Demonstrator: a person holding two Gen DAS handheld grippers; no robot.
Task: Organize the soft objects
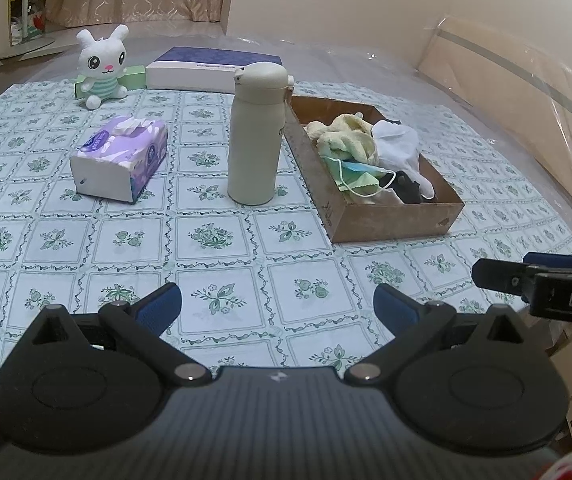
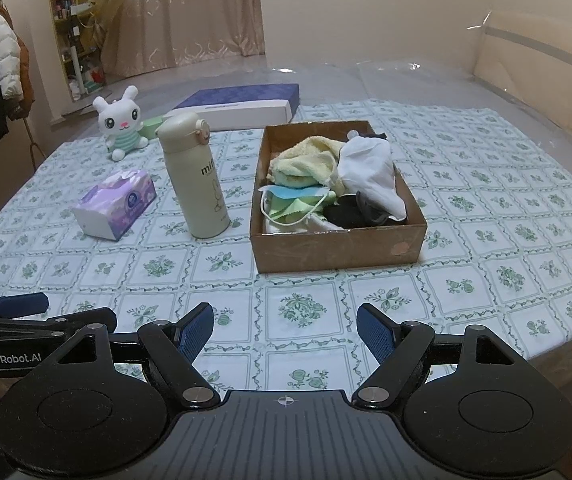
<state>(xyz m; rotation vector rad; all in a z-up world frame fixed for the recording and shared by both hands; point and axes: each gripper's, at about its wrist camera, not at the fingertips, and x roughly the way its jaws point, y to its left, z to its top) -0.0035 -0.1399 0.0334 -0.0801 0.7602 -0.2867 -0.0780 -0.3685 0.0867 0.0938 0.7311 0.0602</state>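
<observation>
A brown cardboard box [image 1: 402, 220] [image 2: 338, 250] on the tablecloth holds soft things: a yellow towel [image 1: 346, 136] [image 2: 306, 160], a white cloth [image 1: 400, 144] [image 2: 370, 172], a face mask [image 1: 356, 176] [image 2: 294, 200] and a dark cloth [image 2: 350, 212]. A white plush rabbit [image 1: 102, 66] [image 2: 120, 124] sits at the far left. My left gripper [image 1: 278, 308] hovers open over the near table, nothing between its fingers. My right gripper [image 2: 285, 330] is open too and empty, short of the box. Each gripper's fingers show at the other view's edge.
A cream bottle [image 1: 256, 136] [image 2: 196, 176] stands upright left of the box. A purple tissue pack [image 1: 120, 158] [image 2: 116, 204] lies further left. A flat blue-and-white box [image 1: 214, 68] [image 2: 242, 106] and a green packet [image 1: 134, 76] lie at the back. Clear plastic covers the table's far right.
</observation>
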